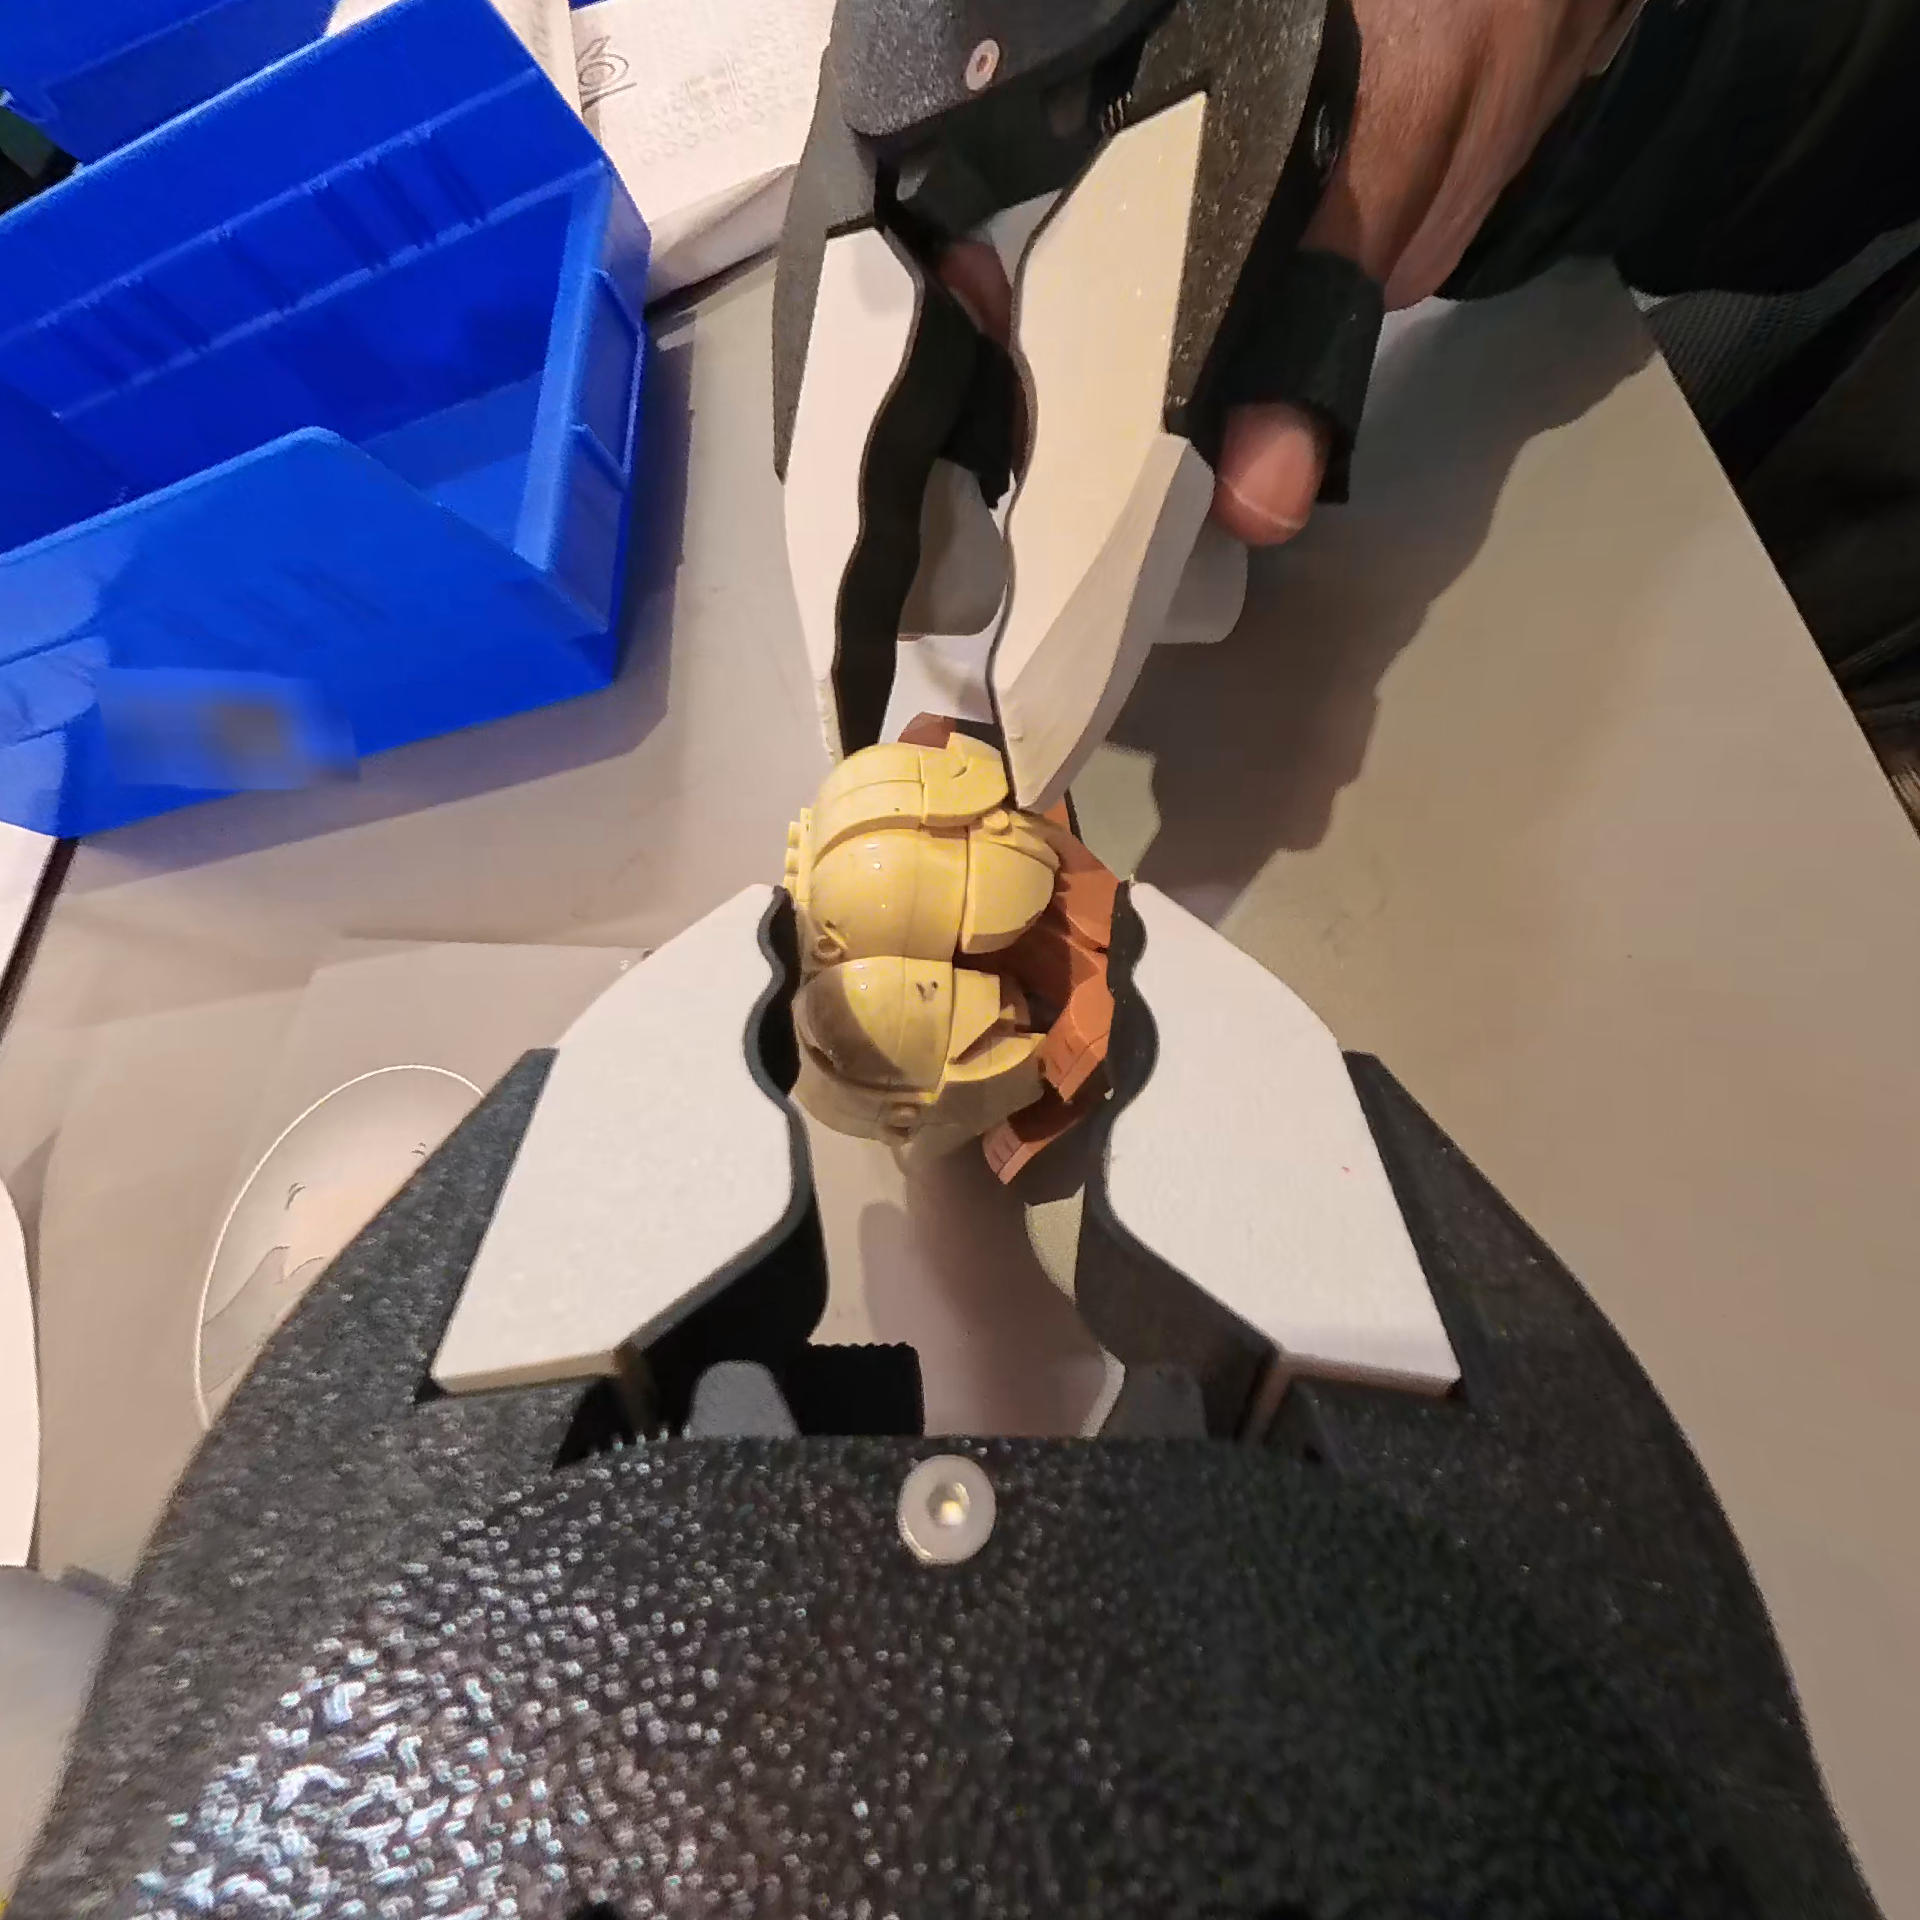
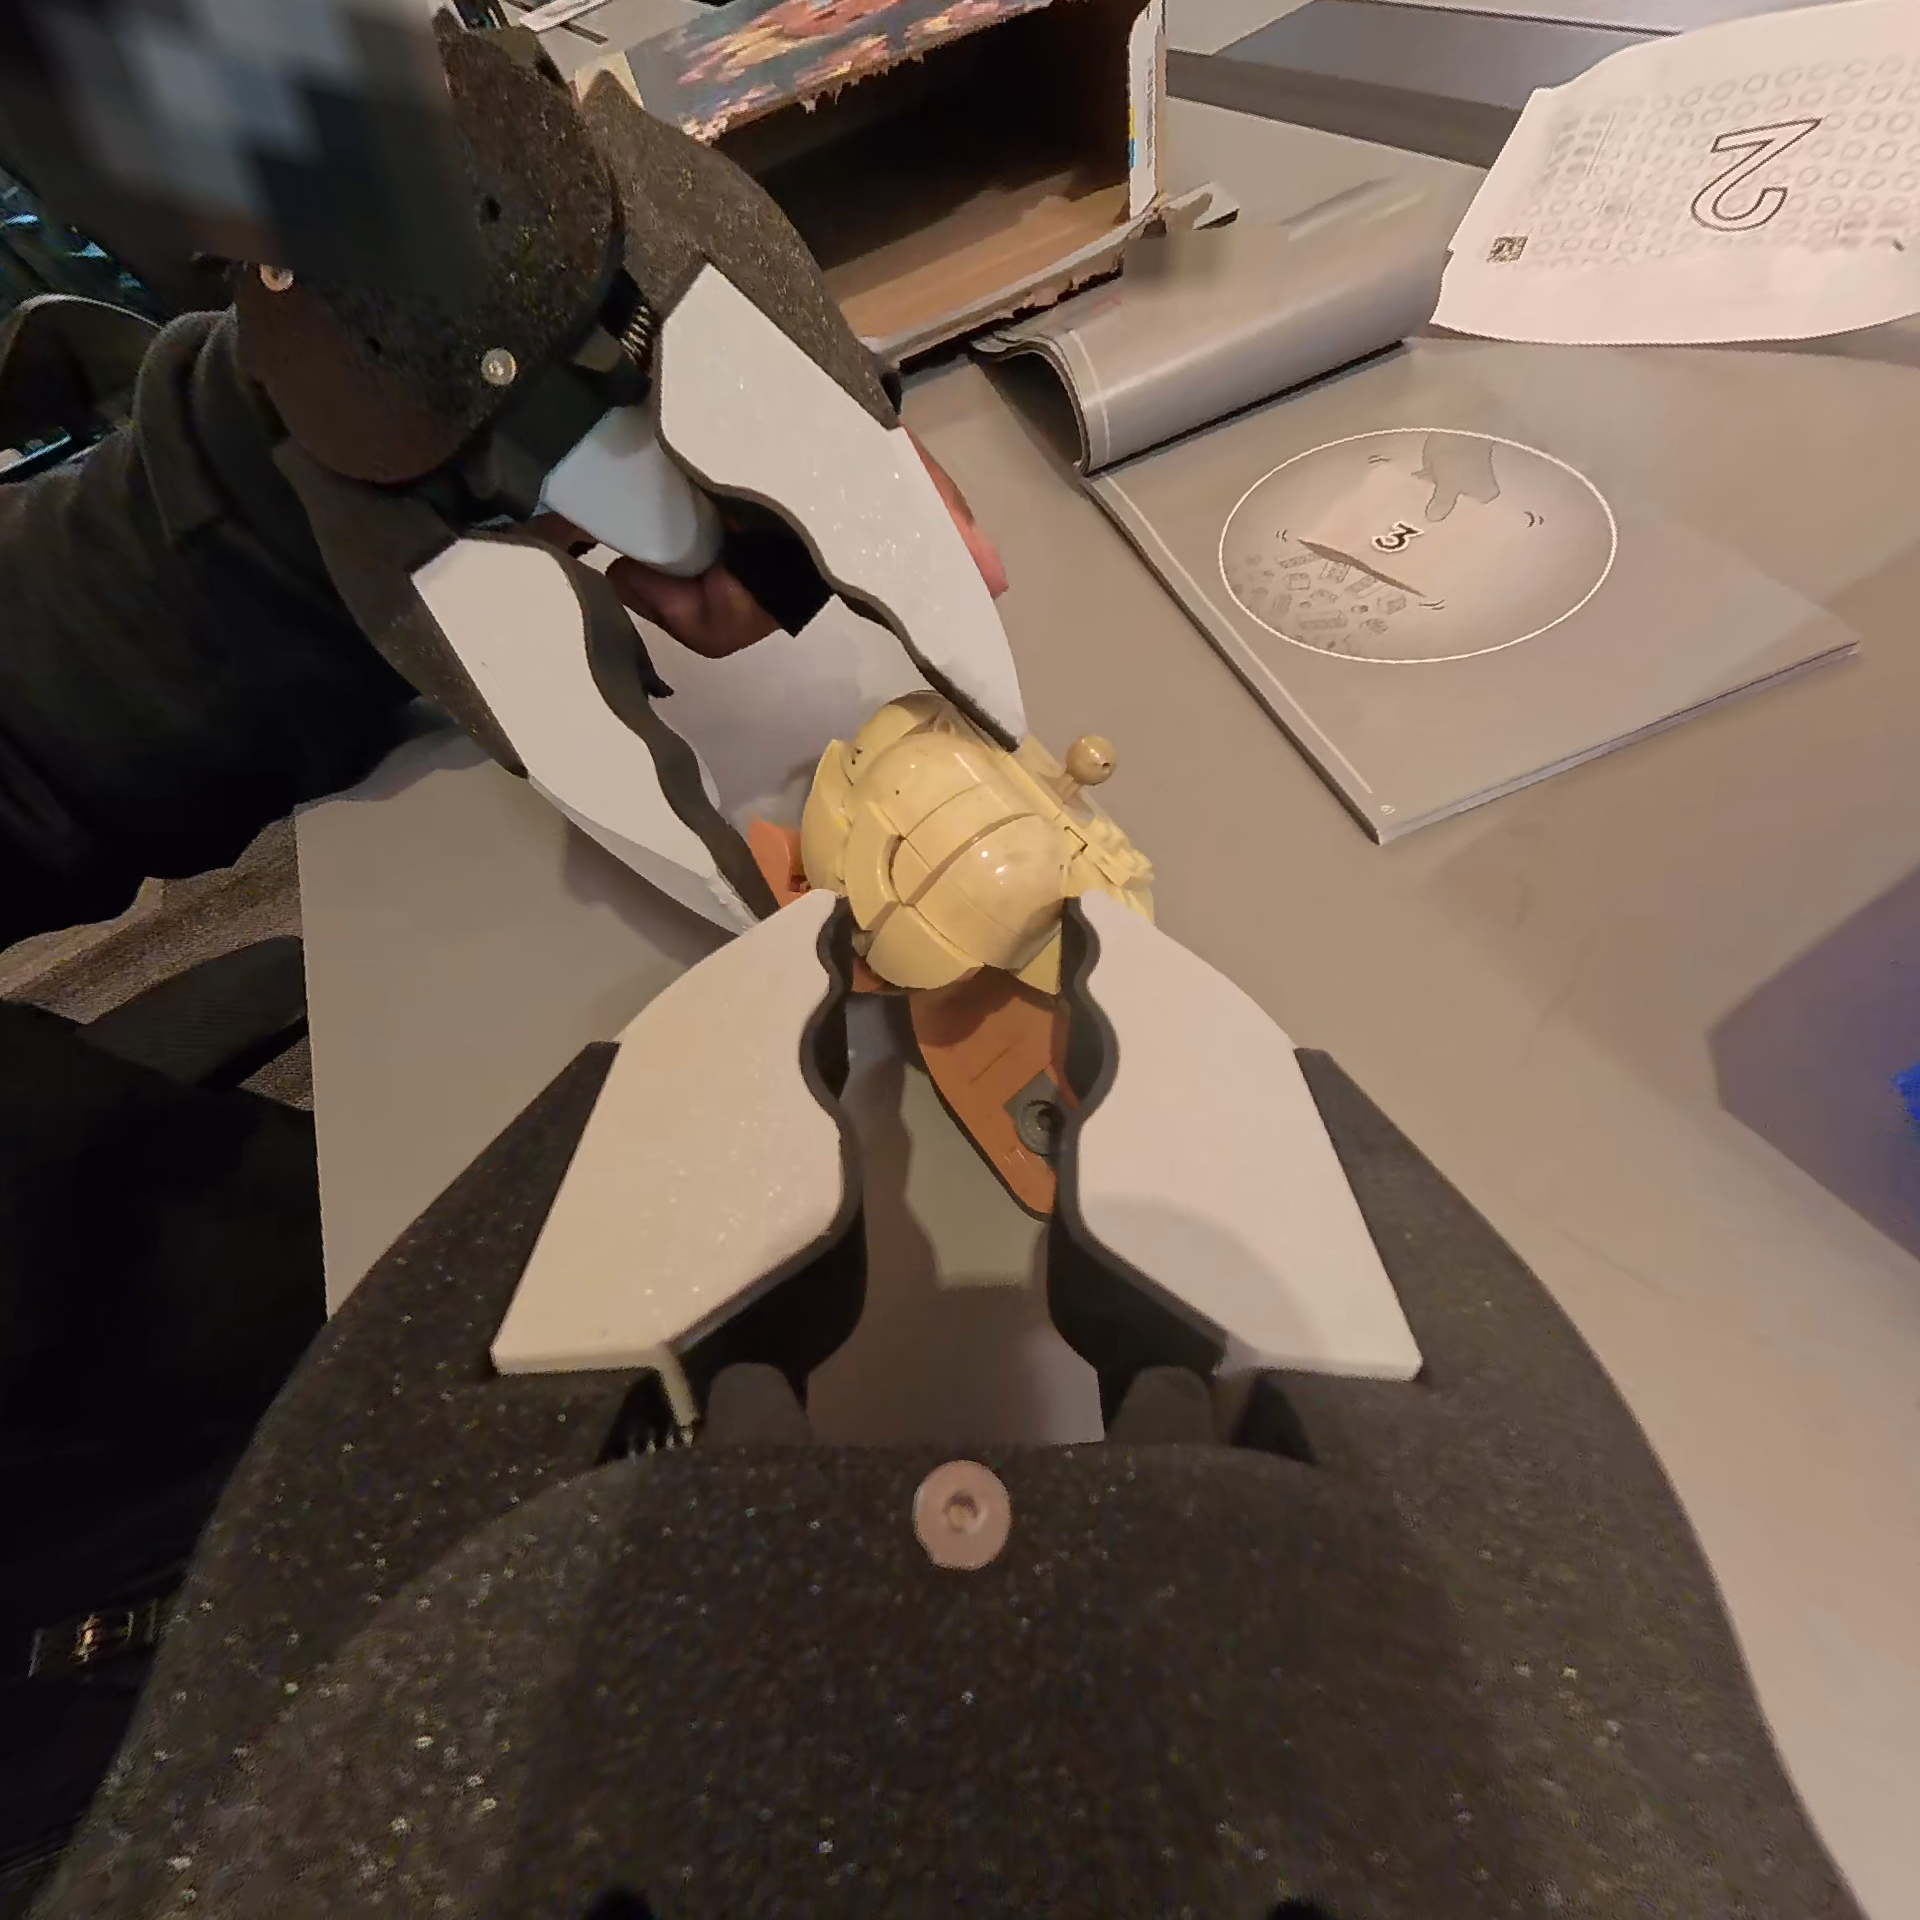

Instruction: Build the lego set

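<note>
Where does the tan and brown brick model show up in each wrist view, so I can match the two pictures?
Left wrist view: the brick model is at picture centre, between the near claw's tips.
Right wrist view: the model is at centre, slightly above the middle, at the near claw's tips.
Shared landmark: the open grey booklet, seen at lower left in the left view.

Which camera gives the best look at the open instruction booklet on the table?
The right wrist view: the open instruction booklet lies whole and unobstructed beyond the tan and brown brick model. The left wrist view shows only a corner of it, mostly hidden behind the gripper body.
</note>
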